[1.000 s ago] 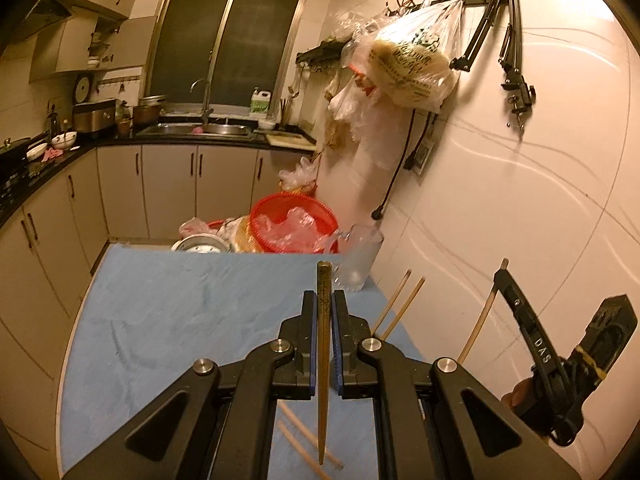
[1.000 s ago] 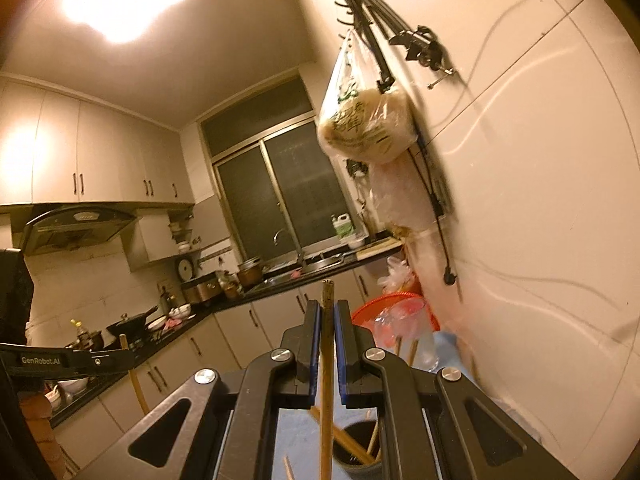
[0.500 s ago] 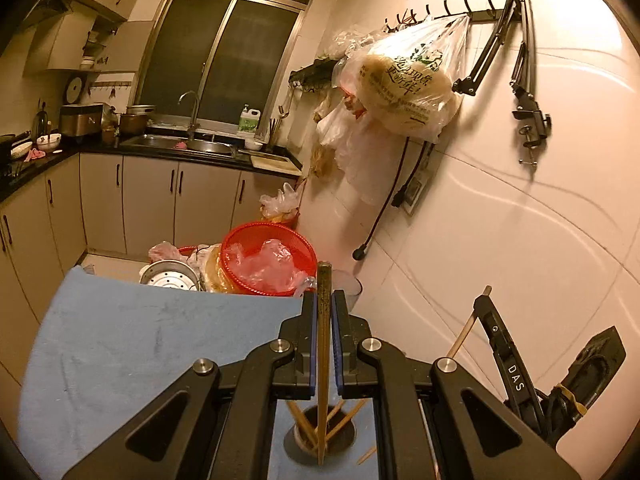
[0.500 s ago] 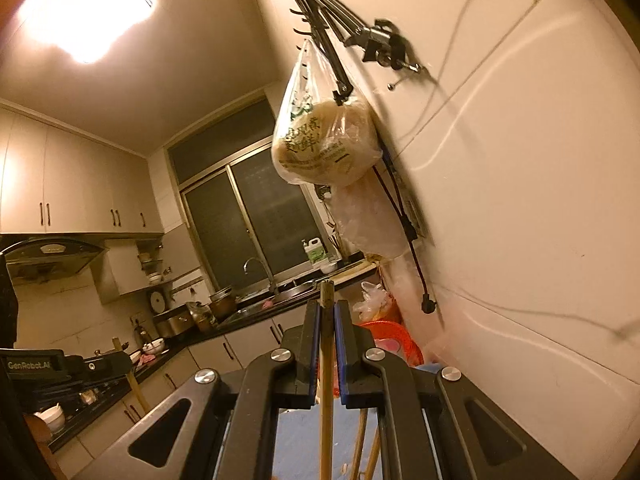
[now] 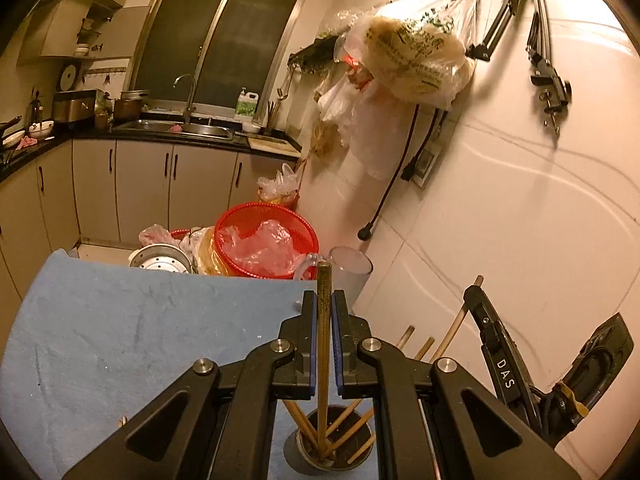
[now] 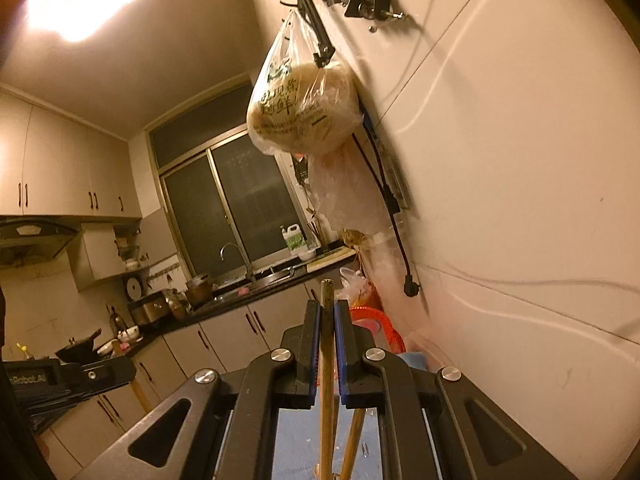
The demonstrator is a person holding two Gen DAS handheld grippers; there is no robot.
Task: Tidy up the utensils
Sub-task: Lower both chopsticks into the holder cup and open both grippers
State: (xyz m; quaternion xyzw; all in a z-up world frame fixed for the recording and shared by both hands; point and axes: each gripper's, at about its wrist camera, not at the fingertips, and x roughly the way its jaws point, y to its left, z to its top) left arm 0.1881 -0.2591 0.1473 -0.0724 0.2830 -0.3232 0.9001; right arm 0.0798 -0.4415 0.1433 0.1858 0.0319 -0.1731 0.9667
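Two tongs each clamp one chopstick: left tongs [image 5: 325, 344] hold theirs [image 5: 323, 320] upright, tip inside the holder [image 5: 326, 446] directly below (nearer); right tongs [image 6: 327, 350] hold theirs [image 6: 326, 360] vertical, holder unseen.

A wooden chopstick [image 5: 323, 344] stands upright, its lower end inside a round metal cup [image 5: 308, 454] holding several leaning chopsticks [image 5: 352, 416]. A second chopstick [image 6: 327, 368] stands vertical, pinched mid-length.

The holder [image 5: 326, 446] (lower rim) is cut off by the frame edge.
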